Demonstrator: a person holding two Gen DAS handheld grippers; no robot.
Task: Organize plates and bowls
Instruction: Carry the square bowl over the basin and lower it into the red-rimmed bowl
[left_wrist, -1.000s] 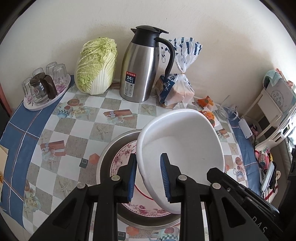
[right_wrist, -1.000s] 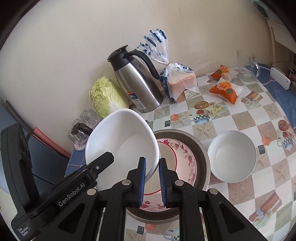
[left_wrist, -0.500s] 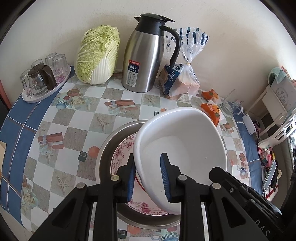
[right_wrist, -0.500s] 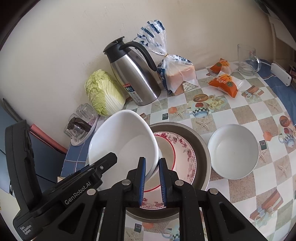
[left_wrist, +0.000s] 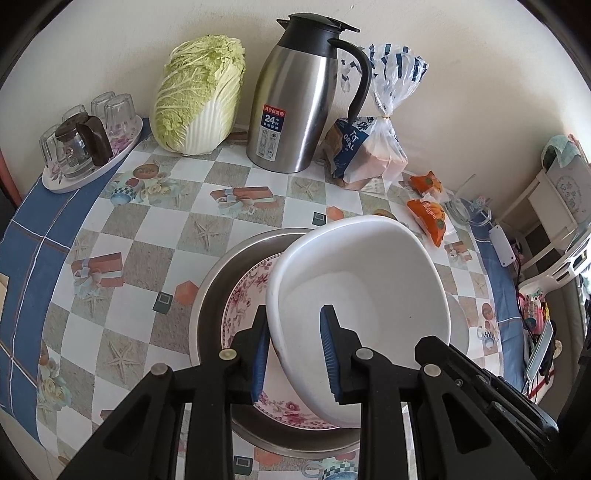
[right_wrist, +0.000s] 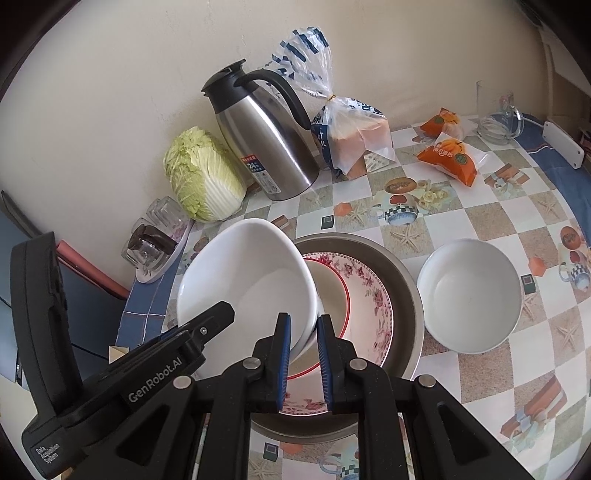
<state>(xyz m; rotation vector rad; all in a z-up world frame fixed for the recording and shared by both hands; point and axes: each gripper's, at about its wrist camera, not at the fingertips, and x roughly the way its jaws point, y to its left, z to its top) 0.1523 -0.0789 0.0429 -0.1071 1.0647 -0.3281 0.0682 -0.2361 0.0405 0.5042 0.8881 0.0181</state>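
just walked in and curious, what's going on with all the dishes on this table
A person is working two handheld grippers. The left gripper and the right gripper each pinch the rim of one large white bowl, held tilted above a floral plate that sits in a metal basin. A smaller white bowl waits on the table to the right, not yet stacked.

A large white bowl (right_wrist: 247, 280) is tilted steeply, its open side facing the cameras, raised over the left part of a stack. The stack is a flower-patterned plate (right_wrist: 373, 295) with a red-rimmed plate (right_wrist: 332, 291) nested on it, both lying flat inside a wide metal basin (right_wrist: 402, 280). At 3 o'clock from the basin, just beside it, a smaller white bowl (right_wrist: 471, 295) sits upright and empty on the table
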